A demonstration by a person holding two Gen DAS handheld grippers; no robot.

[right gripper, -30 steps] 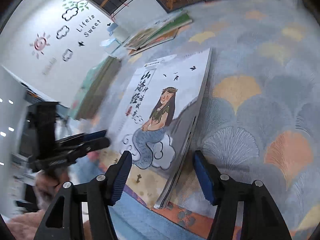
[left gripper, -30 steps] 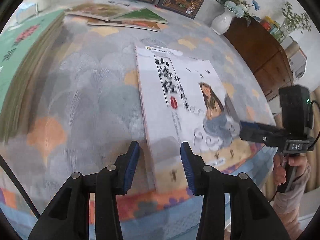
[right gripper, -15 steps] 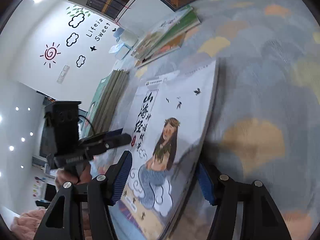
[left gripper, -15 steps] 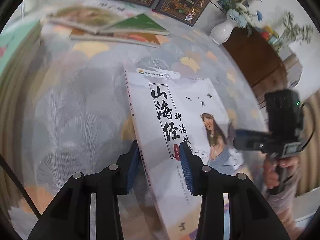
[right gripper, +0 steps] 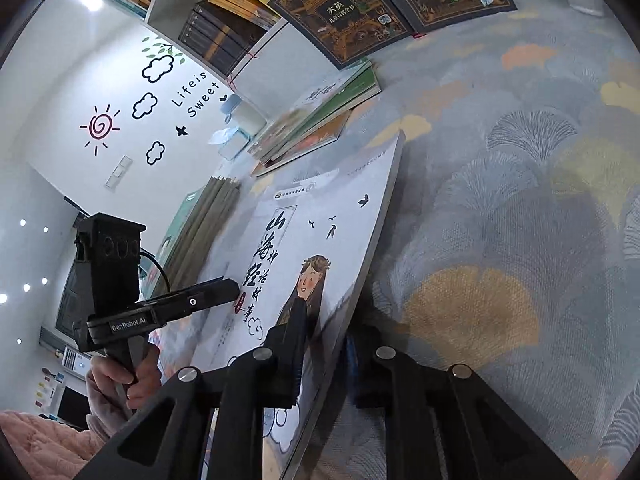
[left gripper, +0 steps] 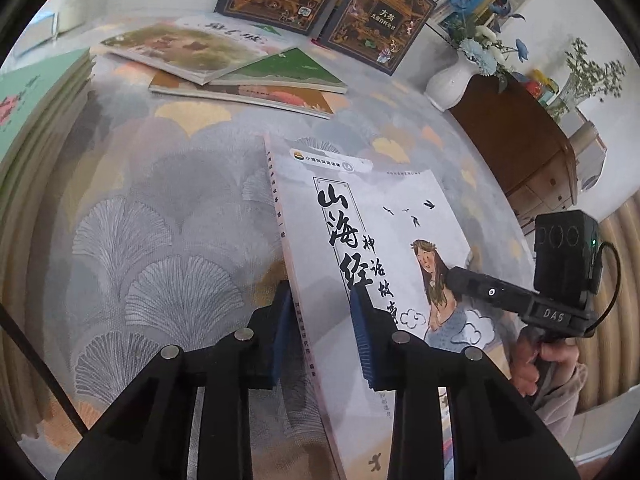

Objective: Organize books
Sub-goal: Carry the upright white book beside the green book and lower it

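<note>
Left wrist view: my left gripper (left gripper: 320,332) has just closed, pinching the spine edge of the thin white illustrated paperback (left gripper: 372,248) over the patterned cloth (left gripper: 168,208). Right wrist view: my right gripper (right gripper: 324,356) has just closed on its open edge, apparently firmly. The book is light and floppy, so I'd keep both grips.

Both claws are black plastic, the left claw (left gripper: 320,332) and right claw (right gripper: 324,356), with blue ribbed pads (left gripper: 362,340) and silver screws (left gripper: 244,334). A black cable (left gripper: 614,276) trails from one; pink fuzzy sleeves (right gripper: 36,440) show.

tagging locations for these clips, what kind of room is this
Likely a child's room or reading corner at home: a packed bookshelf, sun and cloud wall stickers, and picture books spread over a patterned tablecloth.
</note>
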